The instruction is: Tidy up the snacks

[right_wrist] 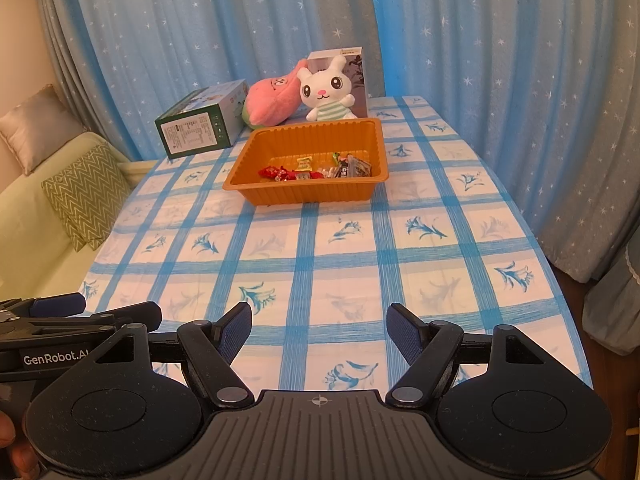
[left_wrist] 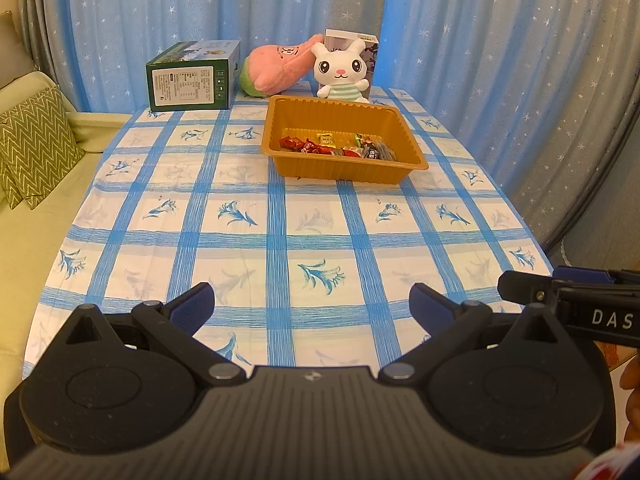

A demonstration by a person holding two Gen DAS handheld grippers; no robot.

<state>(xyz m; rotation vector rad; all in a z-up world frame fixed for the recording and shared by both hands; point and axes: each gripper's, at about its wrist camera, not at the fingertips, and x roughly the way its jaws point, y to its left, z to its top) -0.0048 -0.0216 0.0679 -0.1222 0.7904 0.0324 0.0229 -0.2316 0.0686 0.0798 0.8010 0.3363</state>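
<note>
An orange plastic tray (left_wrist: 280,128) (right_wrist: 372,140) stands on the far half of the table. Several wrapped snacks (left_wrist: 336,146) (right_wrist: 316,170) lie along its near inner wall. My left gripper (left_wrist: 312,300) is open and empty, held over the near table edge, far from the tray. My right gripper (right_wrist: 319,328) is open and empty too, also near the front edge. In the left wrist view the right gripper's side (left_wrist: 568,300) shows at the right. In the right wrist view the left gripper's side (right_wrist: 60,320) shows at the left.
A green box (left_wrist: 192,76) (right_wrist: 200,120), a pink plush (left_wrist: 276,66) (right_wrist: 272,100) and a white rabbit plush (left_wrist: 340,70) (right_wrist: 326,92) before a box stand behind the tray. A blue-checked cloth (left_wrist: 280,220) covers the table. A sofa with cushions (left_wrist: 36,148) is left; curtains hang behind.
</note>
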